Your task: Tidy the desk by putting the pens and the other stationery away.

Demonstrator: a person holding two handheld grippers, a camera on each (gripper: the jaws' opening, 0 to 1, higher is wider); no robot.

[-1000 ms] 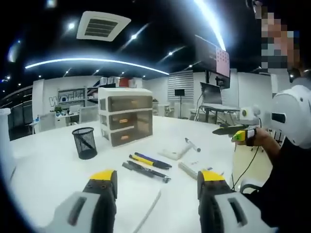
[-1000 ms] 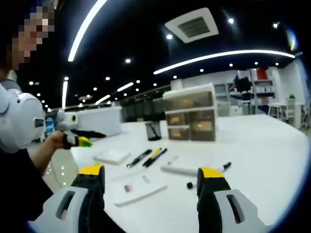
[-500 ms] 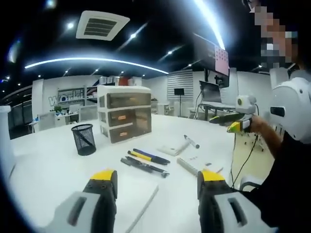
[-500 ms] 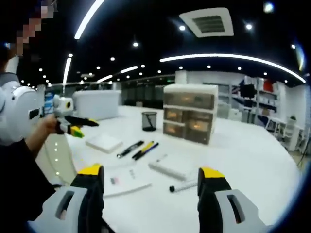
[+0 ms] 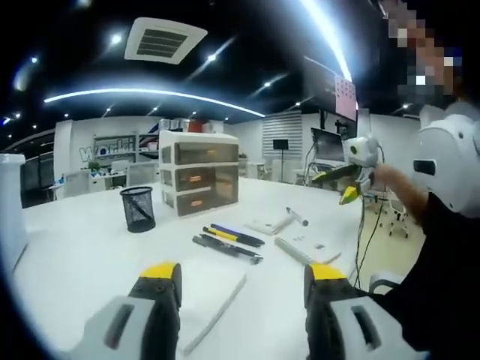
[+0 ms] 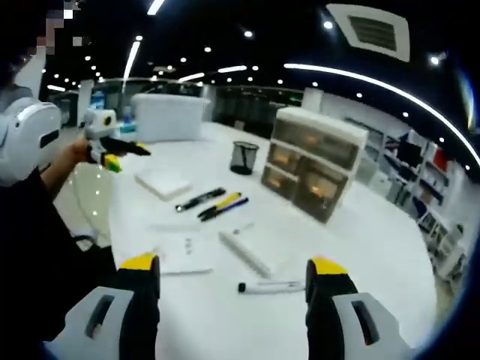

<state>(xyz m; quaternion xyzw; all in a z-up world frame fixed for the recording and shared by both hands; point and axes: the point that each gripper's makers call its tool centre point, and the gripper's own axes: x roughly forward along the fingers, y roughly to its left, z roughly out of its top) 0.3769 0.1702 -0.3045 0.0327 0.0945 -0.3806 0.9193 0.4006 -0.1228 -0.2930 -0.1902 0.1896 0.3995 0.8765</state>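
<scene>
Left gripper (image 5: 241, 289) — fingers standing spread, pinching nothing, hovering over the white bench (image 5: 82, 247). Right gripper (image 6: 234, 285) — fingers likewise spread and empty, hanging above the bench near its edge.

Items lying on the bench:
- Black mesh pen cup (image 5: 139, 209), standing upright, just beside the drawer unit (image 5: 199, 181); the unit is showing three translucent drawers.
- Three pens (image 5: 227, 243) lying side by side near the bench's middle, one with a yellow barrel; in the right gripper view the same group (image 6: 212, 204) is sitting between the pen cup and a flat white pad (image 6: 163, 182).
- Marker with a black cap (image 6: 271, 286), lying closest to the right gripper's fingers.
- Long white ruler-like strip (image 6: 244, 254), lying between the marker and the pens.
- White sheet or card (image 5: 211, 289) lying just ahead of the left gripper's fingers.

A person's dark sleeve (image 6: 41, 247) is showing at the side of the right gripper view.
</scene>
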